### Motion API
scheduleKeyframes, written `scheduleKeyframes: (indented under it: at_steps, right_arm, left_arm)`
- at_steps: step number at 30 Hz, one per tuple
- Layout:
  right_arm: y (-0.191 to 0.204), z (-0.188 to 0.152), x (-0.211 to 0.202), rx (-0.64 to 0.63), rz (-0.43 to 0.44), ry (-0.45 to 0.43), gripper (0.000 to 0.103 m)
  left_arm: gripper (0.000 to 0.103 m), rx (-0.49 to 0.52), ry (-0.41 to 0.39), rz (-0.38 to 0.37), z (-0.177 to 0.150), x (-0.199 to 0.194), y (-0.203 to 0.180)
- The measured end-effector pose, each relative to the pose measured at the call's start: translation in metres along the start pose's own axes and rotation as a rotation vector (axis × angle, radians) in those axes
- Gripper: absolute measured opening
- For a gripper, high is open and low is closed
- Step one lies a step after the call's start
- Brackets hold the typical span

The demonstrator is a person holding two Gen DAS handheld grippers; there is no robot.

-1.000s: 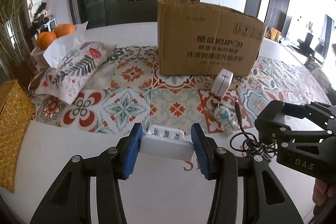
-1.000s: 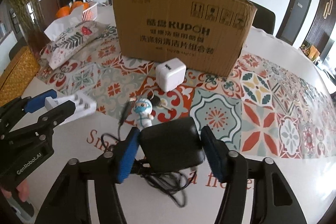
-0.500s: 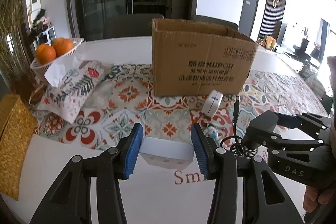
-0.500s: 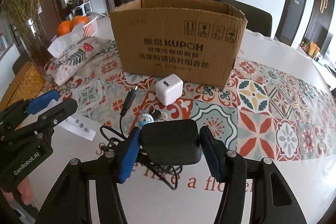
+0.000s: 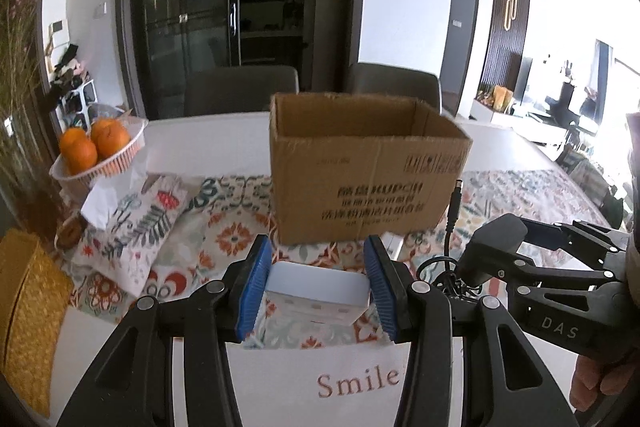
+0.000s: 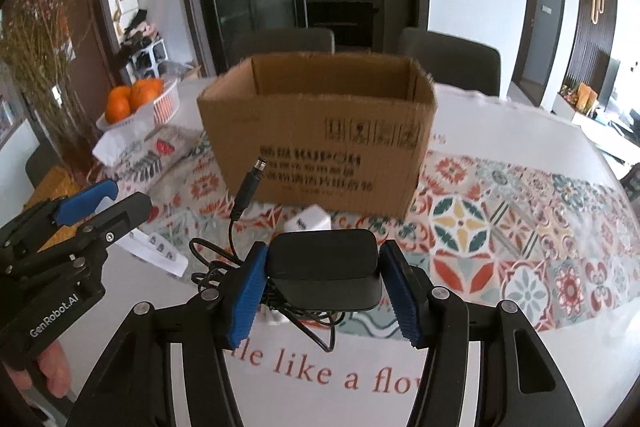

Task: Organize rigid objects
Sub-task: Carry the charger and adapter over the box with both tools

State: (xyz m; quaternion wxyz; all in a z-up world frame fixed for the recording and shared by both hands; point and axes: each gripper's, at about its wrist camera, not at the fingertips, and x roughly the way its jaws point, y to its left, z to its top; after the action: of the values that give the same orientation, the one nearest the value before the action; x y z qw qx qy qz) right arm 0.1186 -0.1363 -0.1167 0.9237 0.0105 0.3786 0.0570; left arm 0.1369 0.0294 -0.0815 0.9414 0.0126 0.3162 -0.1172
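My left gripper (image 5: 317, 289) is shut on a white battery charger (image 5: 316, 293) and holds it up above the table, in front of an open cardboard box (image 5: 366, 167). My right gripper (image 6: 324, 289) is shut on a black power adapter (image 6: 324, 269) whose cable and plug (image 6: 250, 189) dangle to its left. The box (image 6: 320, 131) stands straight ahead in the right wrist view too. A white cube charger (image 6: 308, 223) lies on the patterned runner just before the box. The left gripper (image 6: 86, 205) shows at the left of the right wrist view, the right gripper (image 5: 508, 247) at the right of the left wrist view.
A basket of oranges (image 5: 96, 147) and a floral tissue pouch (image 5: 136, 223) lie at the left. A woven yellow box (image 5: 28, 311) sits at the table's left edge. Two chairs (image 6: 448, 63) stand behind the table. A vase of dried stems (image 6: 44, 75) is far left.
Both grippers have risen with their objects and tilted up, so the box's open top now shows. The adapter's cable has lifted off the table. The small figurine is out of sight.
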Motion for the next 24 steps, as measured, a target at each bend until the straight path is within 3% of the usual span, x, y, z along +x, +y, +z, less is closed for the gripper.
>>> scheduleKeyframes:
  at_steps: [10, 24]
  right_arm:
    - [-0.013, 0.04, -0.014, 0.042, -0.008, -0.09, 0.058]
    - [-0.024, 0.107, -0.017, 0.061, 0.005, -0.192, 0.058]
  left_arm:
    - [0.047, 0.015, -0.062, -0.054, 0.047, 0.002, -0.006]
    - [0.047, 0.073, -0.166, -0.057, 0.121, 0.006, -0.009]
